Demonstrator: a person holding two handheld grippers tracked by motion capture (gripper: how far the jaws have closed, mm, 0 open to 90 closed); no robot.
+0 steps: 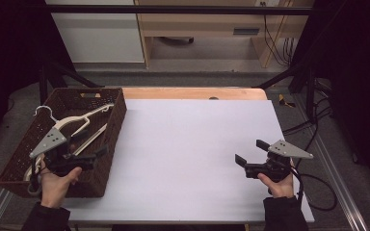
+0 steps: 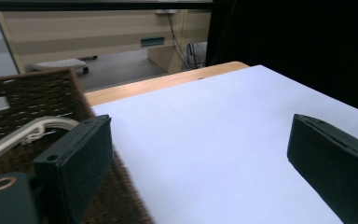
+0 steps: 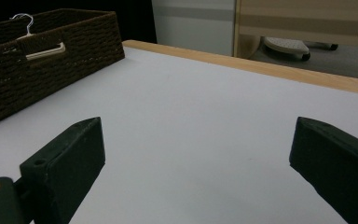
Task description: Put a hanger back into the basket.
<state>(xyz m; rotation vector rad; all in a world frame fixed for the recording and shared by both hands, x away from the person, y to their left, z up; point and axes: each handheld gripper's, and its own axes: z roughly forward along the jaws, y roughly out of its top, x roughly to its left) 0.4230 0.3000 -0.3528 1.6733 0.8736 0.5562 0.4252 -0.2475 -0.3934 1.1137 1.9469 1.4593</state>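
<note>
A dark brown woven basket (image 1: 119, 111) stands at the table's left edge. White clothes hangers (image 1: 79, 120) lie inside it. My left gripper (image 1: 94, 142) hovers over the basket's near right corner, jaws wide open with nothing between them. In the left gripper view the left gripper (image 2: 205, 154) spans the basket wall (image 2: 32, 95), and a hanger (image 2: 42, 126) lies beside the left jaw. My right gripper (image 1: 249, 151) is held low over the white table surface (image 1: 192, 154) at the near right, open and empty. In the right gripper view the right gripper (image 3: 198, 154) points toward the basket (image 3: 51, 65) and a hanger hook (image 3: 23, 21).
The white sheet covers a wooden tabletop whose far edge (image 1: 192, 93) shows bare. Black frame bars (image 1: 173, 8) cross above the far side. Cables (image 1: 313, 130) lie on the floor to the right. A light wooden cabinet (image 1: 212, 29) stands beyond the table.
</note>
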